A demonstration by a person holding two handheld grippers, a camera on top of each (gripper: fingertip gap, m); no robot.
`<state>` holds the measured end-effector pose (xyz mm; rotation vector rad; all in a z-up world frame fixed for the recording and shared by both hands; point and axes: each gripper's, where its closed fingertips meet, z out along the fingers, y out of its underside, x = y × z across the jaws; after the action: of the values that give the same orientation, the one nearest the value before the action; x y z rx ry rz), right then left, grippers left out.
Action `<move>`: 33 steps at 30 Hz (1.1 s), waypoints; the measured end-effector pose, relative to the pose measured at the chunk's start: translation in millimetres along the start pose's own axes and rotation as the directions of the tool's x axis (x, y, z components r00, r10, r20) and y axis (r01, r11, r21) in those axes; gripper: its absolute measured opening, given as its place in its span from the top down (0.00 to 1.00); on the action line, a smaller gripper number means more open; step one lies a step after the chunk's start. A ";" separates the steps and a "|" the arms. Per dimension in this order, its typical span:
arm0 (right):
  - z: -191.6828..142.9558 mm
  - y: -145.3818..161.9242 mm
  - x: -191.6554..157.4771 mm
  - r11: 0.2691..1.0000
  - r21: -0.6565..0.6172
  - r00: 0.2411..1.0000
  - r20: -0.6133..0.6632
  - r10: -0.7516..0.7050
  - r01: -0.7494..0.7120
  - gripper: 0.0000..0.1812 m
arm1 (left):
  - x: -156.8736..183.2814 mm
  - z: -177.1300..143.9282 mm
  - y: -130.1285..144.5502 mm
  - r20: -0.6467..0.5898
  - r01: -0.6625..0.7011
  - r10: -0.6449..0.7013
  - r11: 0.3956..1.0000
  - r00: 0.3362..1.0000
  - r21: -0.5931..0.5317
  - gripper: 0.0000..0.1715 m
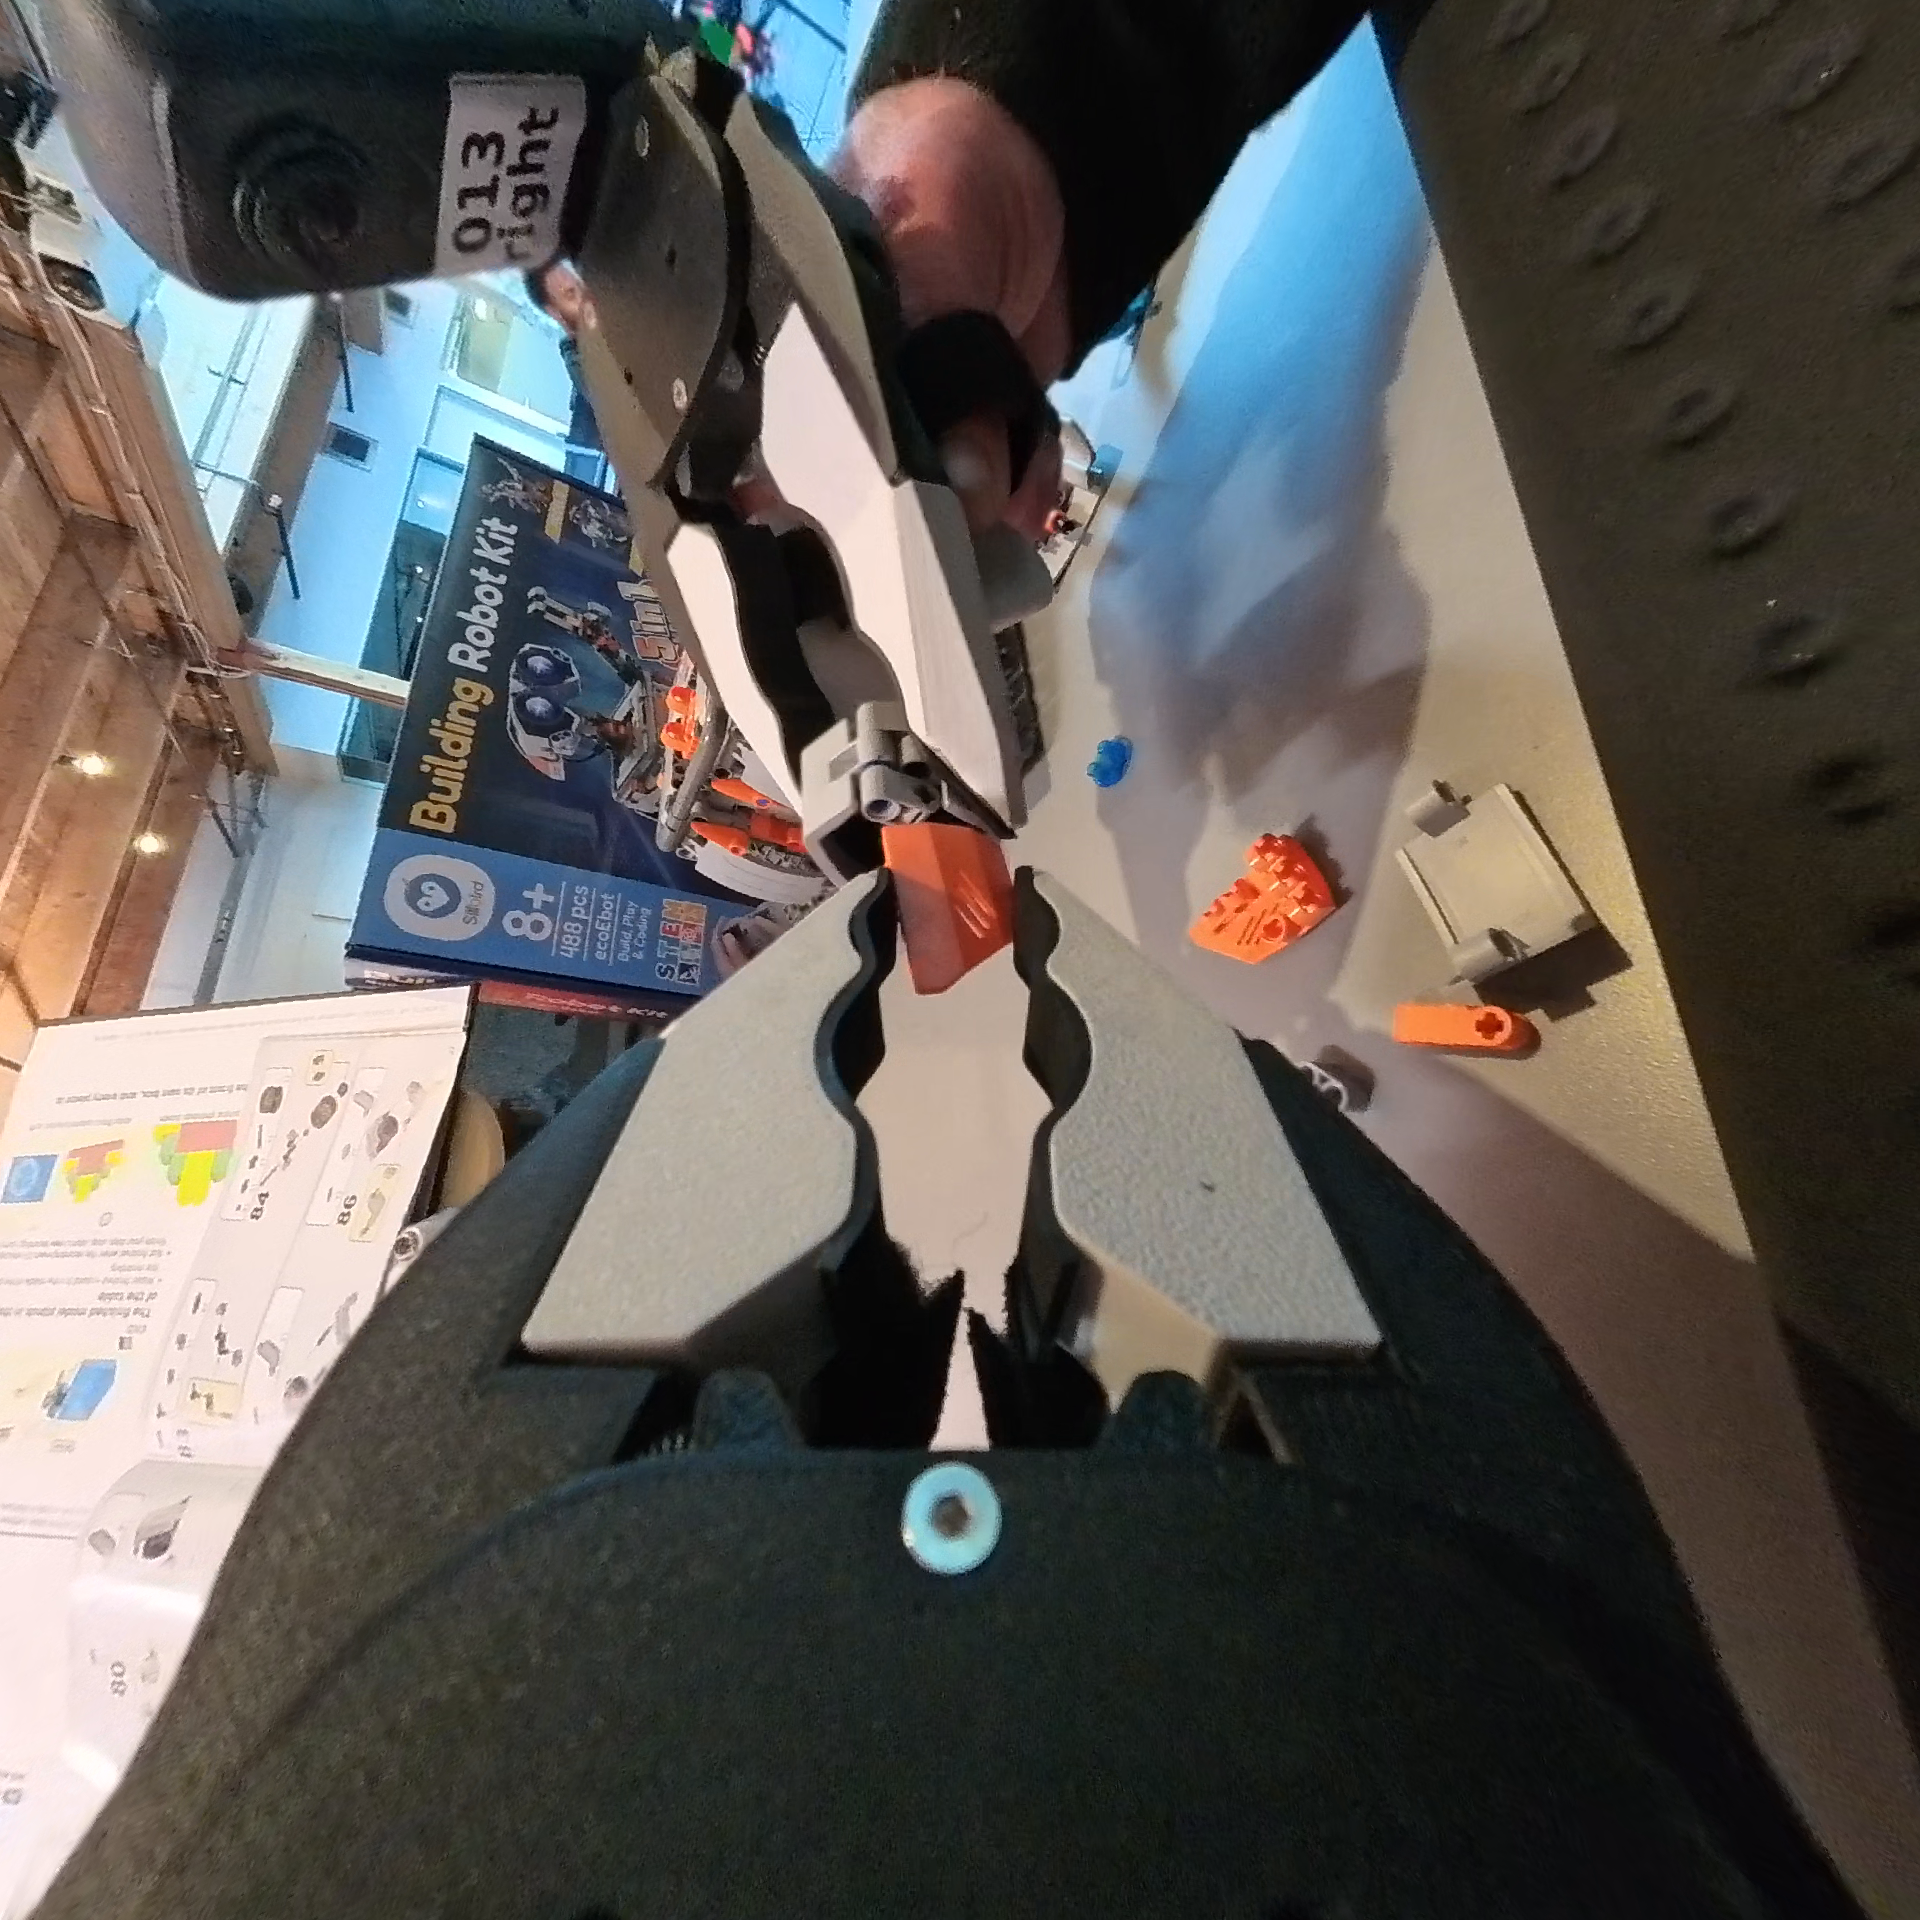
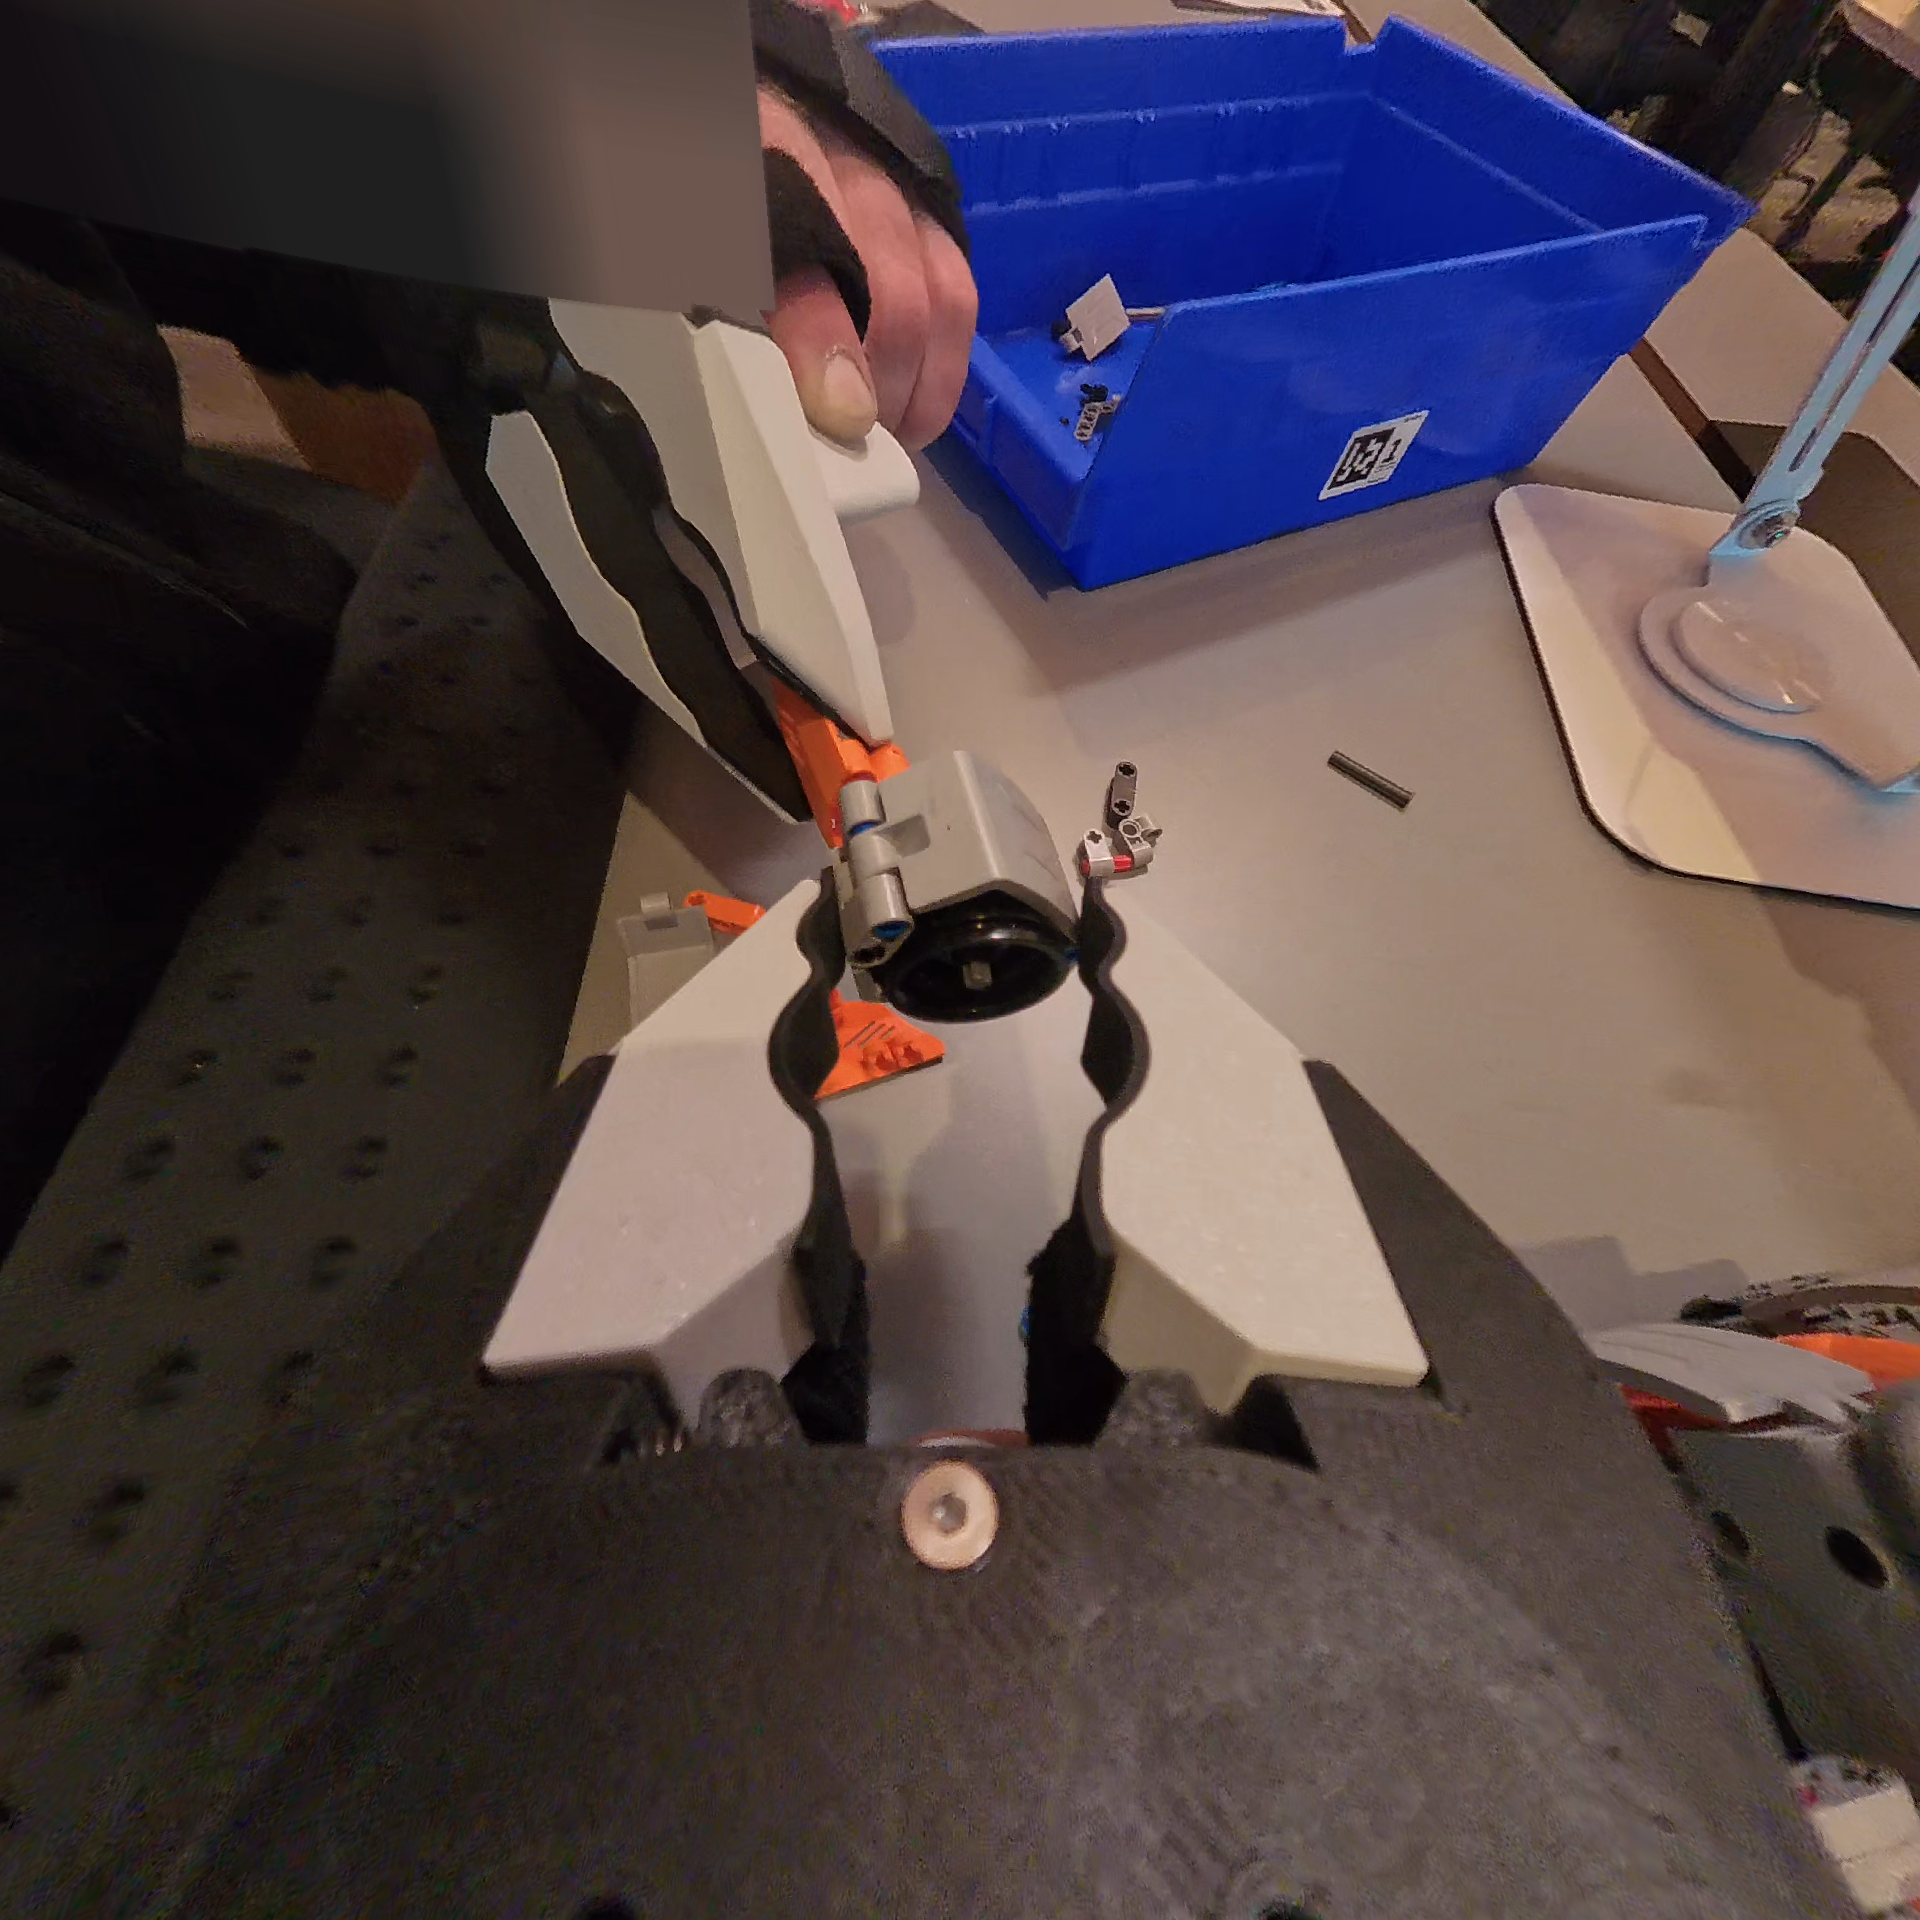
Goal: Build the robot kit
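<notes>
In the left wrist view my left gripper (image 1: 956, 881) is shut on an orange wedge-shaped building piece (image 1: 945, 935), held above the table. The right gripper (image 1: 899, 805) comes in from the upper left and presses a grey motor block (image 1: 883, 774) against the orange piece. In the right wrist view my right gripper (image 2: 951, 896) is shut on the grey motor block (image 2: 966, 831), whose black round end faces me. The left gripper (image 2: 842, 764) reaches in from the upper left with the orange piece (image 2: 821, 758) touching the block's grey connector side. A hand (image 2: 883, 291) holds the left gripper.
On the table lie an orange plate (image 1: 1268, 899), a grey panel (image 1: 1496, 894), an orange pin (image 1: 1465, 1027), a black axle (image 2: 1369, 779) and small grey connectors (image 2: 1122, 831). A blue bin (image 2: 1299, 281), a white lamp base (image 2: 1683, 707), a kit box (image 1: 540, 748), an instruction booklet (image 1: 208, 1195) and a black perforated mat (image 2: 312, 935) surround them. Less than 4 cm separates the two grippers' tips. The orange plate (image 1: 1268, 899) is about 8 cm from both grippers' fingertips.
</notes>
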<state>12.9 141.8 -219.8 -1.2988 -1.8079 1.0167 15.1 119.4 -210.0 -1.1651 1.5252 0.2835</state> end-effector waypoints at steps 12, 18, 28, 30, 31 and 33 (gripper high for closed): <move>9.5 14.1 -8.5 0.993 -0.105 0.998 0.012 -0.059 0.060 0.77 | 14.3 1.5 -2.8 -0.045 -0.027 0.027 1.000 0.999 0.014 0.96; 13.8 15.5 -12.7 0.995 -0.094 0.998 0.049 -0.039 0.044 0.76 | 20.4 2.3 -6.3 -0.068 -0.004 0.007 0.999 0.998 0.046 0.99; 11.2 22.9 -5.7 0.996 -0.085 0.997 0.066 0.034 -0.028 0.76 | 24.0 -0.4 -0.1 -0.139 0.190 -0.181 0.980 0.974 0.055 0.98; 11.1 24.5 -4.9 0.995 -0.086 0.996 0.072 0.050 -0.044 0.76 | 28.4 -0.6 7.0 -0.174 0.246 -0.237 0.969 0.956 0.031 0.98; 11.8 26.2 -5.0 0.995 -0.091 0.996 0.075 0.055 -0.048 0.76 | 32.7 -0.1 12.3 -0.200 0.276 -0.270 0.961 0.942 0.003 0.98; 14.3 29.7 -5.9 0.993 -0.107 0.995 0.081 0.059 -0.050 0.76 | 41.7 0.9 23.6 -0.236 0.309 -0.311 0.950 0.921 -0.047 0.98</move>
<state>14.8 139.0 -253.2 -1.3944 -1.9211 1.0310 2.7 110.3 -255.4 -1.4684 1.5164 -0.0686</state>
